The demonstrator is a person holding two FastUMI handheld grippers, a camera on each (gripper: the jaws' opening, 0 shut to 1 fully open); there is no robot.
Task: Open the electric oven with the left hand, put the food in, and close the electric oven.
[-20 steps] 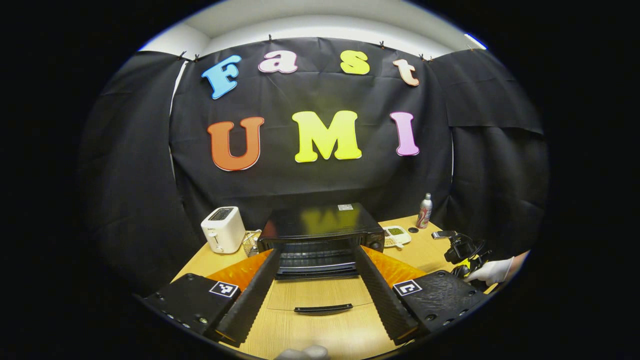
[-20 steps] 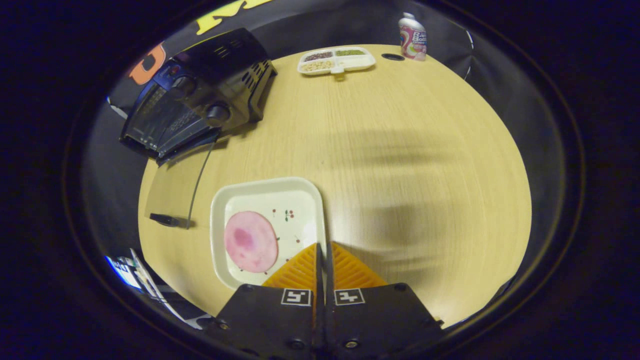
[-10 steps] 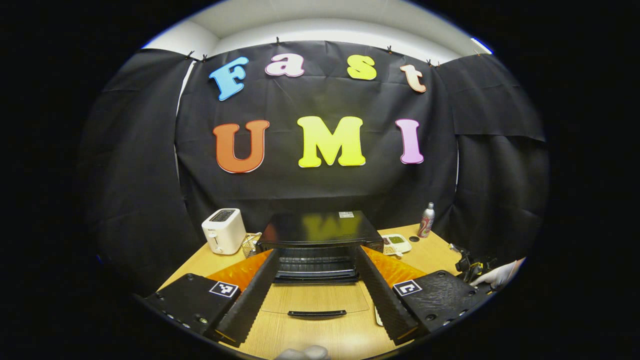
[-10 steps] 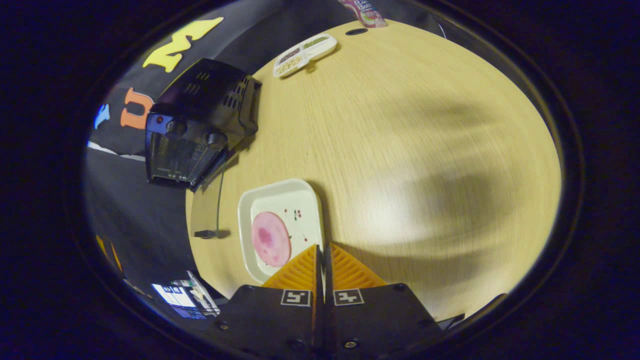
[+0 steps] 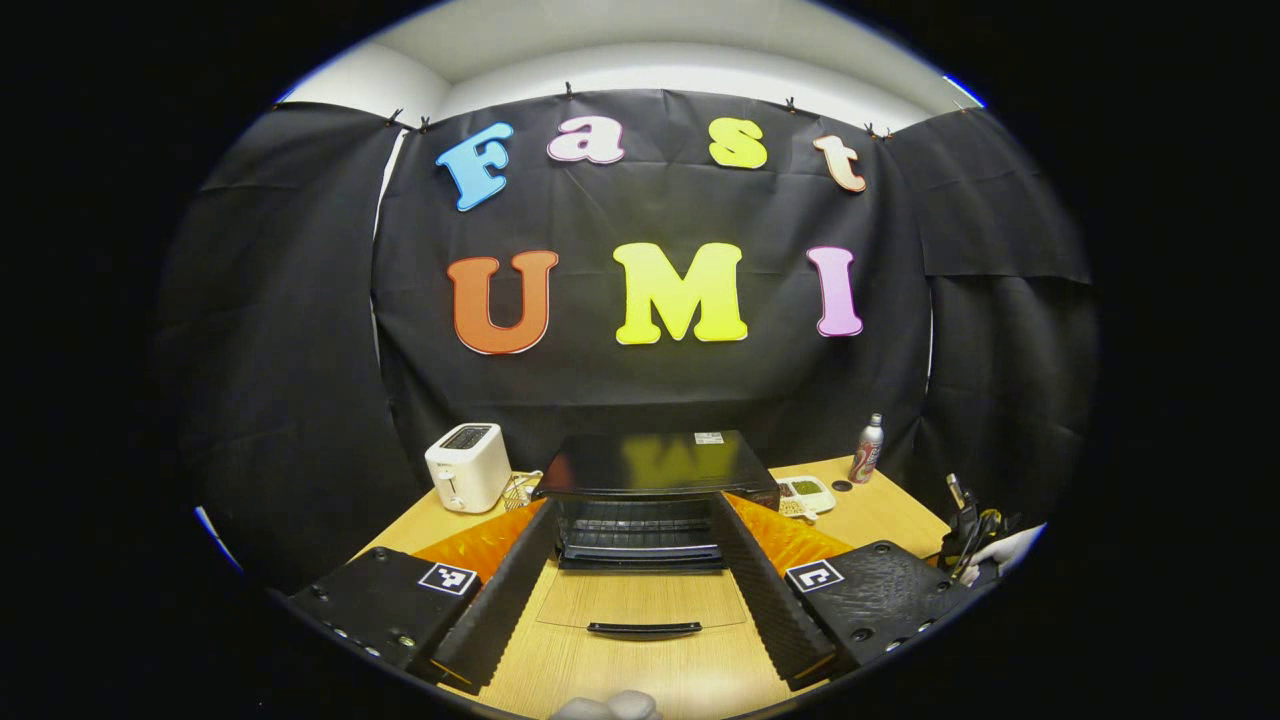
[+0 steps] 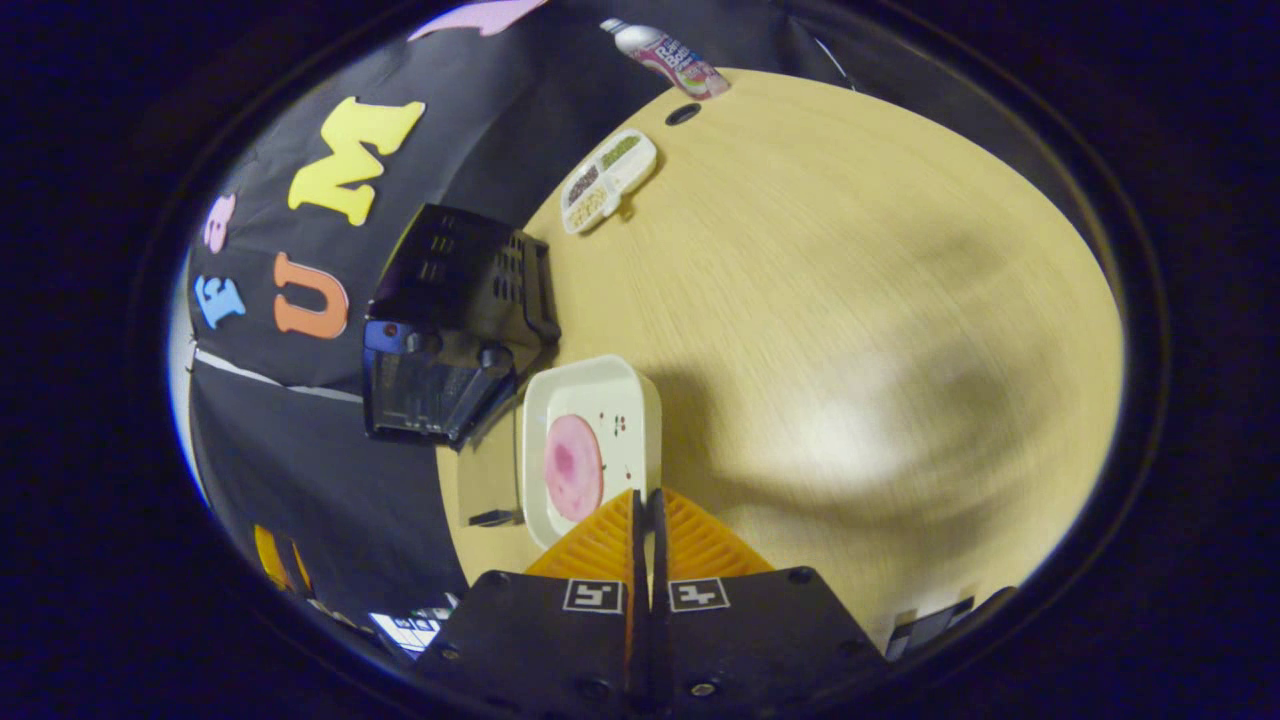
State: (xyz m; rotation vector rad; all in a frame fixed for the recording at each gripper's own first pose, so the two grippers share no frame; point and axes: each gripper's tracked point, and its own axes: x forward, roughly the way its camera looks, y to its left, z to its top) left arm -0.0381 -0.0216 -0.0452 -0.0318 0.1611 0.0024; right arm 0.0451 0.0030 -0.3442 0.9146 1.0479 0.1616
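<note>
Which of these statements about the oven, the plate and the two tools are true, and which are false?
1. The oven door lies open, flat on the table. True.
2. The left tool is shut. False: its fingers are spread wide.
3. The right tool is shut on the white plate. True: it grips the plate's rim.
4. The plate is empty. False: a pink slice of food lies on it.
5. The plate is inside the oven. False: it is outside, beside it.
6. A white toaster stands beside the oven. True.

Ahead and left of my left claw, a white toaster (image 5: pixel 468 466) stands on the desk (image 5: pixel 870 512). Ahead to its right sit a divided snack tray (image 5: pixel 806 492) and, farther back, an upright bottle (image 5: pixel 866 449).
</note>
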